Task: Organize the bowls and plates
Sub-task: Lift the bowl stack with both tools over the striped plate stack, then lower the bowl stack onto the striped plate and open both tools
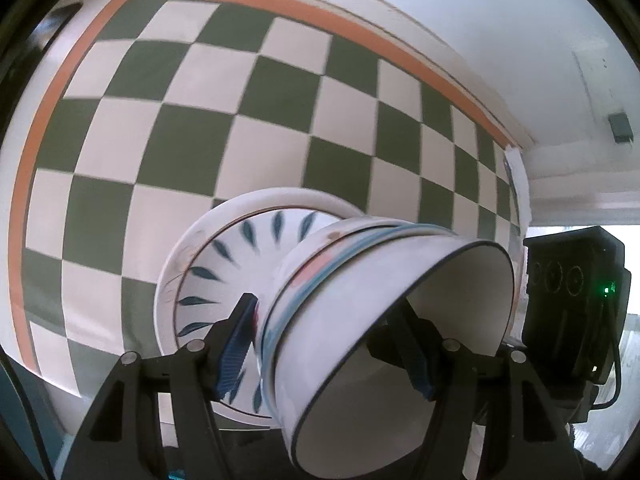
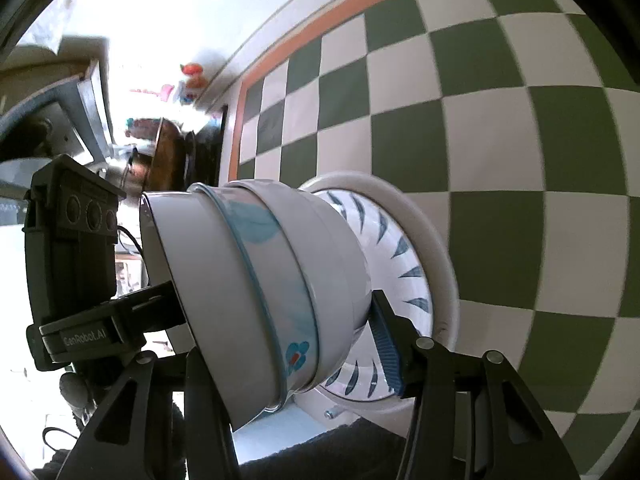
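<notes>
Bowls nested in a stack (image 1: 384,304) sit on two stacked plates (image 1: 224,276) on a checked cloth (image 1: 240,120), between both grippers. Left gripper (image 1: 332,344) spans the stack, one finger at the base, one inside the top bowl. Right gripper (image 2: 280,320) does likewise from the opposite side. Whether either actually clamps, I cannot tell.

Glossy ceramic bowls (image 1: 384,304), matt tablecloth (image 1: 200,128)

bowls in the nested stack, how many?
3, nested on the plates: innermost dark-rimmed bowl, blue-banded middle bowl, outermost white bowl touching the leaf-pattern plate. More could hide inside.
</notes>
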